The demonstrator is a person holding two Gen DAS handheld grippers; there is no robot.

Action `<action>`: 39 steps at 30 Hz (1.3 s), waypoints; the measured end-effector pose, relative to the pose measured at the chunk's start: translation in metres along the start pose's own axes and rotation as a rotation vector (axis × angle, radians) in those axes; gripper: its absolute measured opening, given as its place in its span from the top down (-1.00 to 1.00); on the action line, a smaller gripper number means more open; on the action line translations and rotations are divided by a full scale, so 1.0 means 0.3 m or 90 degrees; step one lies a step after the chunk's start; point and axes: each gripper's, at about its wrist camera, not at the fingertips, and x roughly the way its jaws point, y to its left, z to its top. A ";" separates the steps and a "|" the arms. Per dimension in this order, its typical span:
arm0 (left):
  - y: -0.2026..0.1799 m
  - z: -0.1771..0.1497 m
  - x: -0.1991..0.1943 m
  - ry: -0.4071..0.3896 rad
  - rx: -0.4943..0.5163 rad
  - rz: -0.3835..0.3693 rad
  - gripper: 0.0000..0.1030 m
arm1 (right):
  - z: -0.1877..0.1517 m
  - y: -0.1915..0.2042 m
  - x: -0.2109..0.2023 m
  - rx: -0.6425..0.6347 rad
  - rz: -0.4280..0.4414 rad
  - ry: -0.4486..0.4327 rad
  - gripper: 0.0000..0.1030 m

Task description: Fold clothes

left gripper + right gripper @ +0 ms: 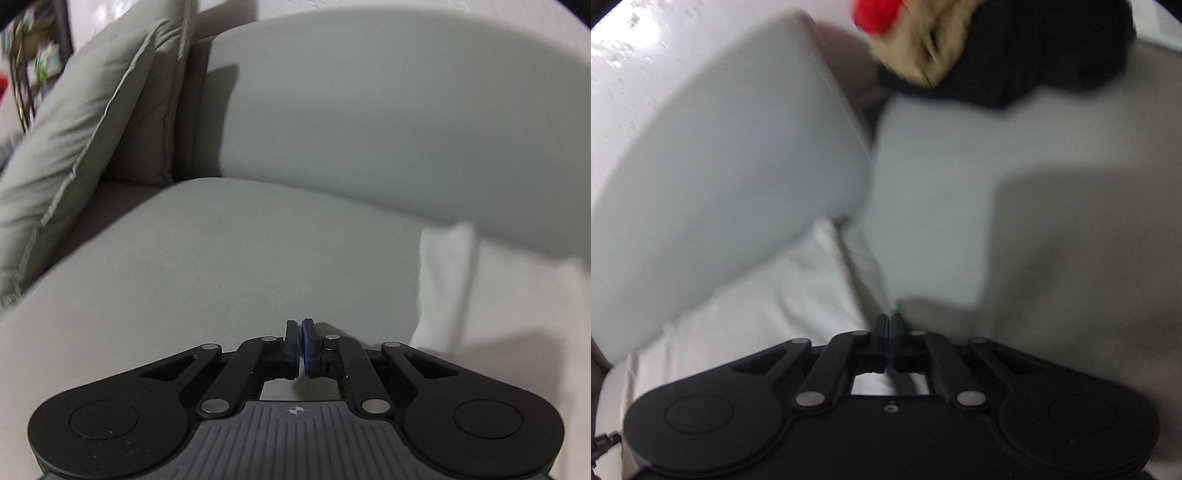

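Left wrist view: we list the left gripper [300, 338], jaws drawn together with a hairline gap and nothing visible between the pads, poised over the pale grey-green sofa seat cushion [229, 258]. A white cloth garment [491, 295] lies toward the seat's right side, running up to the back cushion [369, 110]; a grey piped throw pillow [74, 147] leans at the seat's left end.

Right wrist view: the right gripper [889, 325] is likewise closed. Its tips sit at the garment's [757, 295] right edge, and white fabric shows beneath the linkage, yet we cannot tell whether any cloth is pinched. A dark heap with tan and red items [997, 48] sits at the far right corner.

We judge the garment spread flat for folding, each tool near a side of it. Motion blur obscures seams; the garment's near edge is cut off.
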 end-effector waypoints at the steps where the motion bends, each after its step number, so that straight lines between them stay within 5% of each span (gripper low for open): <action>1: -0.012 0.015 -0.018 -0.015 -0.007 -0.024 0.87 | 0.002 0.021 -0.013 0.016 0.022 -0.017 0.88; 6: -0.204 0.029 -0.098 -0.023 0.064 -0.277 0.89 | -0.037 0.184 0.059 0.013 0.200 0.037 0.88; 9: -0.325 -0.002 -0.045 -0.018 0.142 -0.264 0.85 | -0.102 0.298 0.161 -0.058 0.267 0.109 0.88; 11: -0.399 -0.019 -0.008 -0.017 0.190 -0.248 0.80 | -0.125 0.334 0.230 -0.104 0.246 0.131 0.96; 12: -0.386 -0.006 0.020 -0.038 0.180 -0.197 0.79 | -0.126 0.338 0.253 -0.120 0.228 0.126 1.00; 15: -0.280 0.075 0.123 -0.047 0.104 -0.055 0.81 | -0.065 0.265 0.255 -0.119 0.134 0.016 1.00; 18: -0.210 0.116 0.206 -0.048 0.129 0.071 0.83 | -0.002 0.162 0.253 -0.121 -0.011 -0.067 1.00; 19: -0.192 0.122 0.205 -0.046 0.131 0.074 0.83 | 0.016 0.120 0.251 -0.117 -0.051 -0.080 1.00; 21: -0.156 0.134 0.204 -0.043 0.135 0.080 0.84 | 0.038 0.059 0.236 -0.085 -0.033 -0.068 1.00; 24: -0.105 0.158 0.148 -0.033 0.114 0.053 0.84 | 0.032 0.080 0.164 -0.073 -0.038 -0.076 0.96; 28: -0.034 0.142 0.036 -0.007 0.072 -0.059 0.76 | -0.003 0.117 0.030 -0.058 0.019 -0.085 0.89; 31: -0.021 0.137 0.001 0.026 0.059 -0.096 0.45 | -0.023 0.133 -0.015 -0.077 0.035 -0.079 0.70; 35: -0.024 0.146 -0.005 0.013 0.049 -0.144 0.68 | -0.019 0.096 0.004 -0.024 0.024 -0.050 0.68; 37: -0.073 0.130 -0.014 0.006 0.070 -0.198 0.77 | -0.022 0.084 0.027 -0.006 0.065 -0.032 0.71; 39: -0.153 0.107 0.019 0.010 0.116 -0.195 0.74 | -0.040 0.101 0.075 -0.009 0.096 0.001 0.78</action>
